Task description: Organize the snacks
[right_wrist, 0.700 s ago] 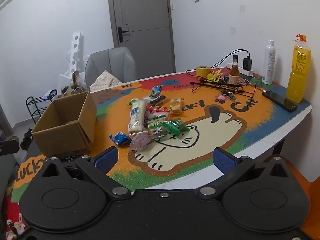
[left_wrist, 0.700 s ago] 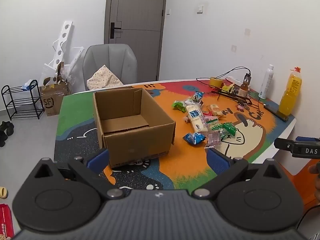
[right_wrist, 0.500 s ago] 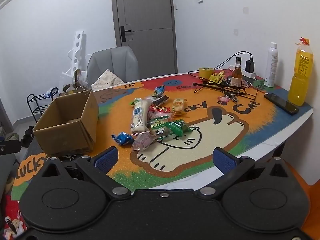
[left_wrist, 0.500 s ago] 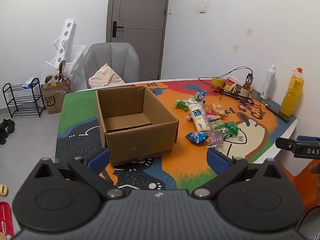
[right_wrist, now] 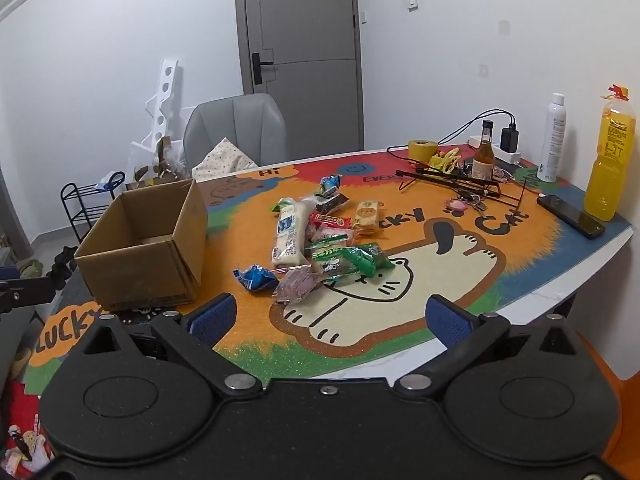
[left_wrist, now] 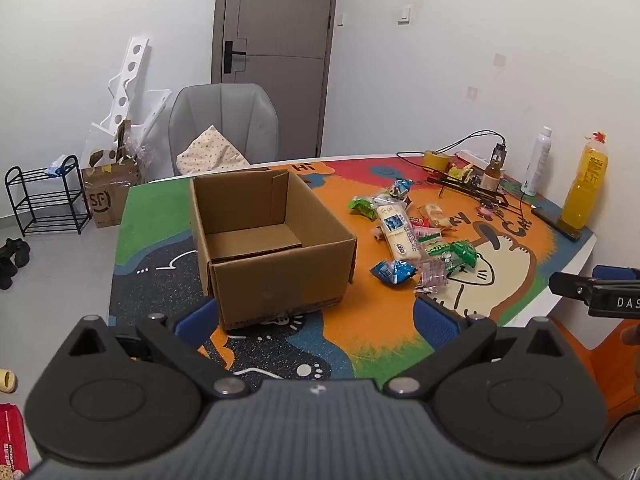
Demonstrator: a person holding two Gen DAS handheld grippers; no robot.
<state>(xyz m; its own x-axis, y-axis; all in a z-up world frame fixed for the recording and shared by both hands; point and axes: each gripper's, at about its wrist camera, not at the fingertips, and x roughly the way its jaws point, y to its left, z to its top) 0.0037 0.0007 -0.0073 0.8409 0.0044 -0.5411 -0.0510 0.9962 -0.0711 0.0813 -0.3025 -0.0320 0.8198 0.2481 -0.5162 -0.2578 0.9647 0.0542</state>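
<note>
An open brown cardboard box (left_wrist: 272, 240) (right_wrist: 148, 248) stands empty on the left part of a colourful cat-print table mat (right_wrist: 440, 272). To its right lies a heap of wrapped snacks (right_wrist: 320, 240) (left_wrist: 416, 236): a long white pack (right_wrist: 289, 232), green packs (right_wrist: 352, 258), a blue packet (right_wrist: 256, 277) and a pink one (right_wrist: 298, 285). My left gripper (left_wrist: 316, 316) is open, held back from the box's near wall. My right gripper (right_wrist: 326, 314) is open too, short of the snack heap, with nothing between its fingers.
At the table's far right stand a yellow juice bottle (right_wrist: 610, 160), a white spray bottle (right_wrist: 554, 140), a small brown bottle (right_wrist: 484, 156), tape roll (right_wrist: 422, 149), black wire rack (right_wrist: 452, 180) and a phone (right_wrist: 570, 216). A grey chair (left_wrist: 224, 124) sits behind the table.
Both views have shifted slightly, with the table contents sitting a little lower and farther right in frame. Nothing on the table moved; both grippers stay open.
</note>
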